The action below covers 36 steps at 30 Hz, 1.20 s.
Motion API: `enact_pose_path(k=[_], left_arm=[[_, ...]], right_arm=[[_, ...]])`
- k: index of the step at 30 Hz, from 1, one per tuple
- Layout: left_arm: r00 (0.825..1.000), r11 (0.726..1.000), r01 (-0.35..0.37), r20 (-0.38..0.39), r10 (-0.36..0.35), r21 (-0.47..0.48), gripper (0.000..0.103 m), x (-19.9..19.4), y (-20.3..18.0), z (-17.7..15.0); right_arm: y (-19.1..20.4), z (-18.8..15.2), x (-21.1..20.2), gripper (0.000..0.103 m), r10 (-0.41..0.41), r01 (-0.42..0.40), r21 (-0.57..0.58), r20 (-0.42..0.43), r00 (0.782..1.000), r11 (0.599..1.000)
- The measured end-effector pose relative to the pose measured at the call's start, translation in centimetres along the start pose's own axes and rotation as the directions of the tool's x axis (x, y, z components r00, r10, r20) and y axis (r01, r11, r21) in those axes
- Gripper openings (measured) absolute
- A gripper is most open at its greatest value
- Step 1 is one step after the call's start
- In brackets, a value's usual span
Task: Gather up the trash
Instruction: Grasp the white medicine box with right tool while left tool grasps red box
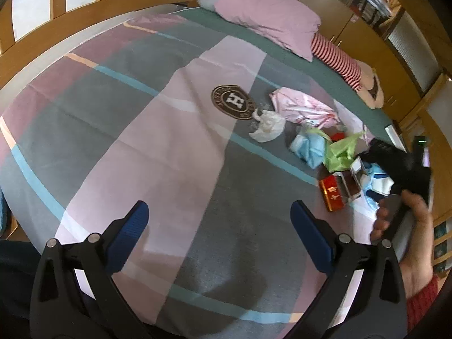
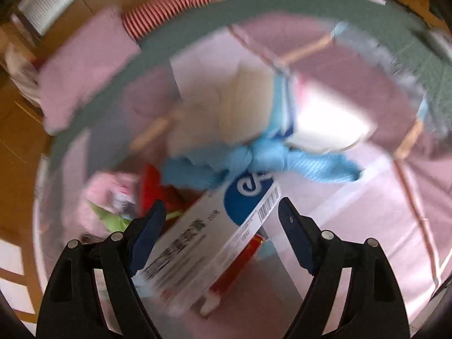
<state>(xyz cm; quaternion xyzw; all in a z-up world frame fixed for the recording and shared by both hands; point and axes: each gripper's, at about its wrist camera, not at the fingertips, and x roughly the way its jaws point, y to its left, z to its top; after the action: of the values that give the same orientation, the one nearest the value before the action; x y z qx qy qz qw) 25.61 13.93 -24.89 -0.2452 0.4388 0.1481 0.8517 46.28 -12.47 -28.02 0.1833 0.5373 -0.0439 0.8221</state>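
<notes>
trash: white box [image 2: 214,243], blue knotted bag [image 2: 262,158], green bag [image 1: 341,152], red box [image 1: 333,193] clustered on bed [image 1: 169,155] edge, within one reach | right gripper [image 2: 220,220]: jaws apart astride white box, lined up to pinch, view blurred | left gripper [image 1: 219,217]: apart, empty, clear of pile

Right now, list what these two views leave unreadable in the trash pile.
- White box: right wrist view, motion blur smears its print.
- Red box: left wrist view, too small to read.
- Blue bag: left wrist view, partly behind the right gripper, whose fingers are hidden too.
</notes>
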Motion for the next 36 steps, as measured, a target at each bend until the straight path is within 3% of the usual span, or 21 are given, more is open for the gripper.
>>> enact_pose_path(k=[3,4,7,12,15,19,24,25,26,29,31,35,36], left_arm=[[1.000,0.998,0.000,0.011,0.001,-0.058,0.099,-0.1,1.0,0.3],[1.000,0.997,-0.002,0.016,0.003,-0.080,0.099,-0.1,1.3,0.3],[0.999,0.986,0.016,0.034,-0.010,-0.168,0.099,-0.7,2.7,0.3],[0.996,0.959,0.037,0.086,-0.013,-0.282,0.099,-1.7,4.7,0.2],[0.997,0.954,0.043,0.069,-0.023,-0.297,0.099,-1.5,5.0,0.1],[0.999,0.970,0.034,0.030,-0.028,-0.241,0.099,-0.8,4.1,0.1],[1.000,0.984,0.020,0.026,-0.016,-0.176,0.099,-0.5,2.8,0.0],[1.000,0.986,0.023,0.021,-0.020,-0.164,0.099,-0.4,2.6,0.0],[1.000,0.989,0.030,0.009,-0.029,-0.143,0.099,-0.1,2.2,0.0],[0.998,0.996,0.054,-0.037,-0.056,-0.068,0.099,0.5,0.8,-0.4],[0.996,0.998,0.066,-0.062,-0.067,-0.017,0.099,0.8,-0.2,-0.8],[0.990,0.991,0.105,-0.104,-0.095,0.088,0.099,1.3,-2.4,-1.7],[0.988,0.987,0.115,-0.117,-0.101,0.116,0.099,1.5,-3.0,-1.9]], right_arm=[[0.7,-2.0,0.7,0.075,0.024,-0.026,-0.095,-0.021,0.999,0.995],[0.8,-2.9,0.5,0.068,0.038,-0.041,-0.119,-0.029,0.999,0.992],[1.6,-5.9,-0.5,0.067,0.122,-0.143,-0.198,-0.113,0.986,0.970],[4.4,-12.9,-3.0,0.066,0.206,-0.306,-0.394,-0.275,0.939,0.867],[4.0,-13.9,-4.3,0.065,0.260,-0.354,-0.372,-0.279,0.924,0.858],[2.6,-13.2,-5.4,0.064,0.263,-0.326,-0.366,-0.212,0.941,0.871],[0.3,-12.0,-6.9,0.033,0.306,-0.345,-0.330,-0.165,0.938,0.879],[-0.2,-11.5,-7.0,0.024,0.292,-0.326,-0.337,-0.148,0.945,0.884],[-0.5,-11.4,-7.2,0.024,0.267,-0.300,-0.350,-0.138,0.954,0.888],[-1.7,-11.6,-7.0,0.024,0.065,-0.094,-0.417,-0.084,0.994,0.904],[-3.1,-11.5,-7.0,0.025,-0.001,-0.018,-0.414,-0.047,0.999,0.910],[-5.5,-11.0,-7.5,0.063,-0.040,0.041,-0.331,0.009,0.999,0.943],[-6.2,-10.9,-8.0,0.065,-0.047,0.053,-0.310,0.028,0.999,0.949]])
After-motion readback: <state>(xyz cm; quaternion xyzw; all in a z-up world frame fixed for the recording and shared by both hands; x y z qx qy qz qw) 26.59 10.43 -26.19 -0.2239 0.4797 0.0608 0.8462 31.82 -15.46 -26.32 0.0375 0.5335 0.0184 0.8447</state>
